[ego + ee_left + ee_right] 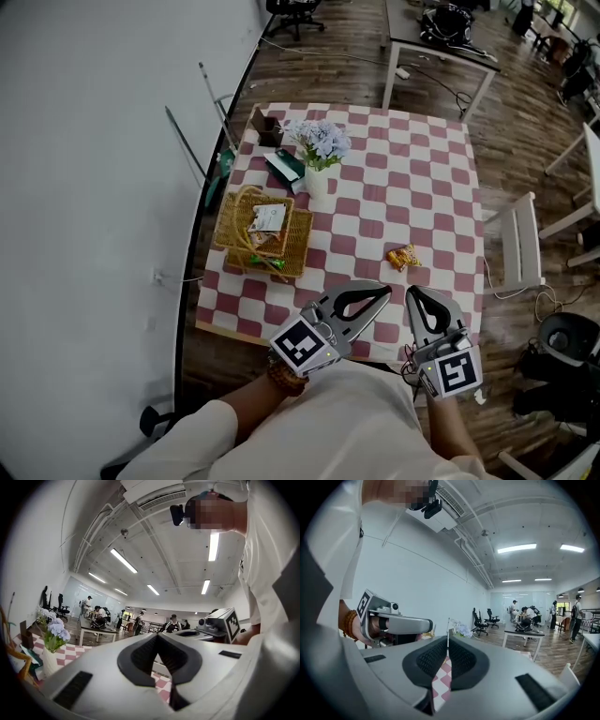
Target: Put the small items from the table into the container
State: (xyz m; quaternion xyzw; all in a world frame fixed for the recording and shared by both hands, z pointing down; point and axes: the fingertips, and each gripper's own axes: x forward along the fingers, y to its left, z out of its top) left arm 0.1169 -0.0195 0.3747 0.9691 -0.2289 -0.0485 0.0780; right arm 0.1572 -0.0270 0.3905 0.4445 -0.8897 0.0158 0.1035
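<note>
Right, head view: the orange snack packet (403, 256) lies on the checkered table (412, 178), just ahead of the left gripper (382, 291) and right gripper (413, 292), well apart from the wicker basket (223, 230) by the flower vase (317, 178). Left gripper view: jaws clenched, empty. Right gripper view: jaws barely parted, only tablecloth showing through.

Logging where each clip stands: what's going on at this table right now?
A person holds a gripper in each hand over the near edge of the checkered table. Neither grips anything: the left gripper has its jaws together, and the right gripper has them a sliver apart with only cloth showing between. One small orange snack packet lies loose just beyond them. The wicker basket at the left already holds some packets.
</note>
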